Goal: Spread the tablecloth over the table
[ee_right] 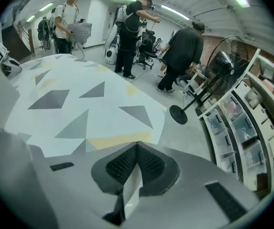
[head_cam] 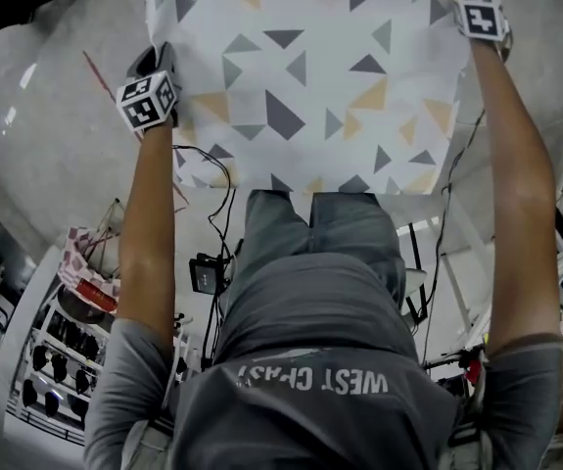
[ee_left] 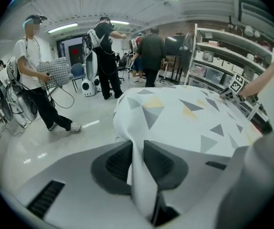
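Snugly, tablecloth (head_cam: 310, 76) between both grippers' (ee_left: 136, 163) (ee_right: 136, 162) fingers (ee_left: 115, 163)

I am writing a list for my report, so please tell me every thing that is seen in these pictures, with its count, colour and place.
tablecloth: one, white with grey and yellow triangles, held out between both grippers
people: at least three, two in black, one in a white top, beyond the cloth
fan: one, black, beside the shelves
shelves: one unit, white, right side
arms: two, bare, reaching forward
left gripper: one, grey, shut on the tablecloth
right gripper: one, grey, shut on the tablecloth
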Demonstrator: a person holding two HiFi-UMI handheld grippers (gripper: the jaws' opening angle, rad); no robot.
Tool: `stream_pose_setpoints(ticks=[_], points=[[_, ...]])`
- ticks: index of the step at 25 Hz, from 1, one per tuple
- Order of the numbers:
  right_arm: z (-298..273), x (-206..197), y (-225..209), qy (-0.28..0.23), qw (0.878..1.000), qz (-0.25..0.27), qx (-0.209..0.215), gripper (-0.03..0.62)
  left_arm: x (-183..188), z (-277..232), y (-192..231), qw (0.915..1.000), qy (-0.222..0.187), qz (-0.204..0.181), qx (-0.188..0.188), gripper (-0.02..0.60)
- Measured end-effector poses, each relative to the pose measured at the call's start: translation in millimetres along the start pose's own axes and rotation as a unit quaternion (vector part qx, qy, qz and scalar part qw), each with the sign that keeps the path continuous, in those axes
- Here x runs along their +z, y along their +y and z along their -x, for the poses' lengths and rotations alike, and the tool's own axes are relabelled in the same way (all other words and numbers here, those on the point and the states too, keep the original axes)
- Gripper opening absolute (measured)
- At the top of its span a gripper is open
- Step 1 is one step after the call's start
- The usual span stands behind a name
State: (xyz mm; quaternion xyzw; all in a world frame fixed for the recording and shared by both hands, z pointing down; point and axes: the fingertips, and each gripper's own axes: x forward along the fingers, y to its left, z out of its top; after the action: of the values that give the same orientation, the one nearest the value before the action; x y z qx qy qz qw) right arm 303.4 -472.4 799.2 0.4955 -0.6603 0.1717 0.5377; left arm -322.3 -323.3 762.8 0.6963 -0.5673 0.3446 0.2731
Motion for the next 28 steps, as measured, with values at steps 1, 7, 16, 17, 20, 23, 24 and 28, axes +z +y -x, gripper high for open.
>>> stream_pose_setpoints(ticks=[1, 7, 16, 17, 20, 23, 24, 28], points=[[2.9, -3.6, 0.3, -0.003, 1.000, -0.001, -0.001, 0.010, 0.2, 0.0, -0.8, 1.0000, 0.000, -0.004, -0.003, 0.060], [32.9, -15.0, 19.8, -0.036, 0.999, -0.015, 0.008, 0.011, -5.0, 0.1, -3.9, 0.9998, 0.010, -0.015, -0.005, 0.117], [151.5, 14.2, 83.9, -0.152, 0.988, -0.023, 0.028, 0.011, 12.8, 49.8, -12.0, 0.9982, -0.035, -0.048, 0.007, 0.207], [170.8, 18.7, 91.6, -0.171, 0.984, -0.029, 0.032, 0.011, 21.0, 60.1, -14.8, 0.9973, -0.052, -0.052, 0.004, 0.207], [232.9, 29.0, 118.9, -0.220, 0.973, -0.043, 0.046, 0.011, 46.8, 101.7, -26.3, 0.9929, -0.102, -0.059, -0.014, 0.207], [299.2, 47.9, 149.9, -0.265, 0.961, -0.047, 0.063, 0.011, 73.8, 154.3, -38.2, 0.9853, -0.155, -0.060, -0.041, 0.199], [321.2, 53.7, 161.3, -0.280, 0.956, -0.049, 0.072, 0.011, 81.4, 172.7, -42.5, 0.9820, -0.171, -0.064, -0.050, 0.195], [411.4, 78.6, 201.6, -0.339, 0.932, -0.057, 0.117, 0.011, 121.8, 249.8, -67.7, 0.9625, -0.243, -0.086, -0.085, 0.141]])
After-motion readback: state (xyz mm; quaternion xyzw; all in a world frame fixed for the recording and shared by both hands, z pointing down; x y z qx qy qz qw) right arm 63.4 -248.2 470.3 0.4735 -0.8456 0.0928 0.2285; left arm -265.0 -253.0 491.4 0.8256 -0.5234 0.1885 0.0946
